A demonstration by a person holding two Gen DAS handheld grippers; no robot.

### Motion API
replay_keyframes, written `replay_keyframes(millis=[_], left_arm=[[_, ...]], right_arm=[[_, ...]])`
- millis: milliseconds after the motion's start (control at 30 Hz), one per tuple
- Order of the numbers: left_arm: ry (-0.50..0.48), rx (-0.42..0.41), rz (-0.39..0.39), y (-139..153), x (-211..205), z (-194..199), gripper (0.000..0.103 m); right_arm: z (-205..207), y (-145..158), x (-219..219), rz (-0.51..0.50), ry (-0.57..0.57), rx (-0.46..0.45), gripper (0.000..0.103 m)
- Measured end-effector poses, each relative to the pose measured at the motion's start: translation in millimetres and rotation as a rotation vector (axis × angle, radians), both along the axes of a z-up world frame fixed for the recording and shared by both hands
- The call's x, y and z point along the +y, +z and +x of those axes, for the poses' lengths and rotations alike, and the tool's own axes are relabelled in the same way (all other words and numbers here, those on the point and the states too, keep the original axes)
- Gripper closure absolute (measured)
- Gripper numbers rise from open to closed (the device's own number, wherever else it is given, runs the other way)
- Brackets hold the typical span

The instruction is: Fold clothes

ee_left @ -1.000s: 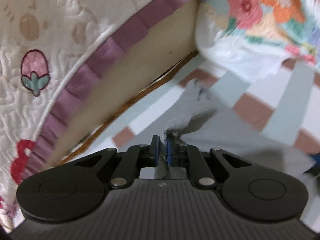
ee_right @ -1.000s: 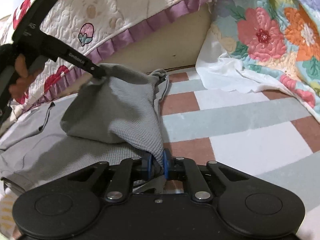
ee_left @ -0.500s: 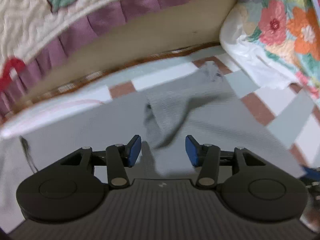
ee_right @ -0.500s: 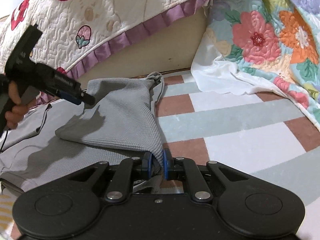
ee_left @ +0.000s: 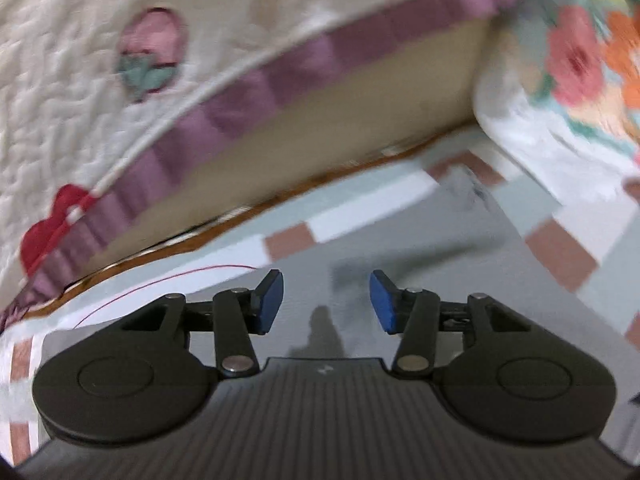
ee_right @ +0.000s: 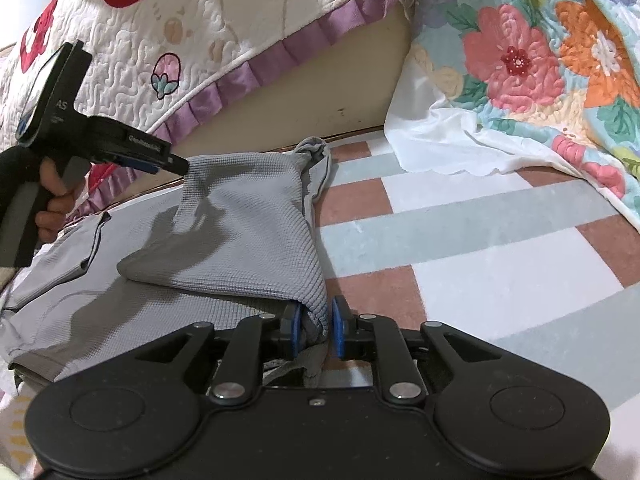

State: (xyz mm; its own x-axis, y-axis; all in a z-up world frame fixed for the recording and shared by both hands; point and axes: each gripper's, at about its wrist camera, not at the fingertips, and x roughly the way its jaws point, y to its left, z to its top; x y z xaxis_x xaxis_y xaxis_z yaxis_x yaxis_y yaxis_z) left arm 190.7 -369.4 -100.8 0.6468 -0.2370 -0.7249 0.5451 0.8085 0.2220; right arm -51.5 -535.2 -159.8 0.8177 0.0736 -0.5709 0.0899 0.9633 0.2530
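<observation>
A grey knit garment (ee_right: 240, 232) lies on the checked rug (ee_right: 480, 240), with one flap folded over itself. My right gripper (ee_right: 315, 330) is low at the flap's near corner. Its jaws are opening, and the corner hangs loosely between the blue pads (ee_right: 294, 330). A hand (ee_right: 52, 200) holds my left gripper (ee_right: 178, 164) at the flap's far left corner. In the left wrist view the left gripper (ee_left: 326, 300) is opening wide with nothing between its pads. The grey garment (ee_left: 440, 280) is spread beneath it.
A bed base (ee_right: 340, 92) stands close behind the garment, under a white quilted bedspread (ee_right: 200, 40) with a purple ruffle. A floral quilt (ee_right: 540, 60) and a white sheet (ee_right: 440, 136) hang down at the right. The rug runs on to the right.
My left gripper has opened, let go of the garment's corner and sunk a little. The flap has dropped lower onto the garment. My right jaws have parted slightly around the near corner.
</observation>
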Motion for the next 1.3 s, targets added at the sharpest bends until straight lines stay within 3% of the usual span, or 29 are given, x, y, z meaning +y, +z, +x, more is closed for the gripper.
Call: replay_keyframes(millis=[67,100,167,367,500,567,633,700,767,967,1133,1300], left_arm=[[0.020,0.010,0.110,-18,-10,7,0.052],[0.037,0.004,0.134,-25,-11,10,0.044],[0.065,-0.006,0.103,-27,-5,13,0.038],[0.131,0.050,0.048,-11,21,9,0.038],[0.135,0.116,-0.030,-1,40,-10,0.038],[0.109,0.163,-0.015,-1,45,-21,0.038],[0.063,0.191,0.017,-4,46,-34,0.038],[0.013,0.209,0.033,-7,47,-48,0.037],[-0.029,0.211,0.028,-7,50,-60,0.037],[-0.004,0.212,-0.062,-4,71,-78,0.037],[0.048,0.221,-0.129,-1,101,-82,0.037],[0.142,0.187,-0.202,3,143,-78,0.037]], right_arm=[[0,0,-1,0.009,0.001,0.001,0.084],[0,-1,-2,0.014,0.001,0.001,0.084],[-1,-1,-3,0.025,0.001,0.000,0.083],[-2,-2,-11,0.075,0.004,-0.006,0.081],[-4,-3,-22,0.177,0.017,-0.013,0.072],[-9,-2,-32,0.279,-0.010,0.006,0.069],[-21,-1,-52,0.541,-0.092,0.042,0.054],[-40,-13,-61,0.787,-0.170,0.062,0.050],[-51,-15,-60,0.864,-0.201,0.094,0.049],[-52,-8,-28,0.825,-0.255,0.155,0.044],[-38,-14,-16,0.922,-0.426,0.108,0.038],[-15,-4,-2,0.807,-0.567,0.019,0.036]])
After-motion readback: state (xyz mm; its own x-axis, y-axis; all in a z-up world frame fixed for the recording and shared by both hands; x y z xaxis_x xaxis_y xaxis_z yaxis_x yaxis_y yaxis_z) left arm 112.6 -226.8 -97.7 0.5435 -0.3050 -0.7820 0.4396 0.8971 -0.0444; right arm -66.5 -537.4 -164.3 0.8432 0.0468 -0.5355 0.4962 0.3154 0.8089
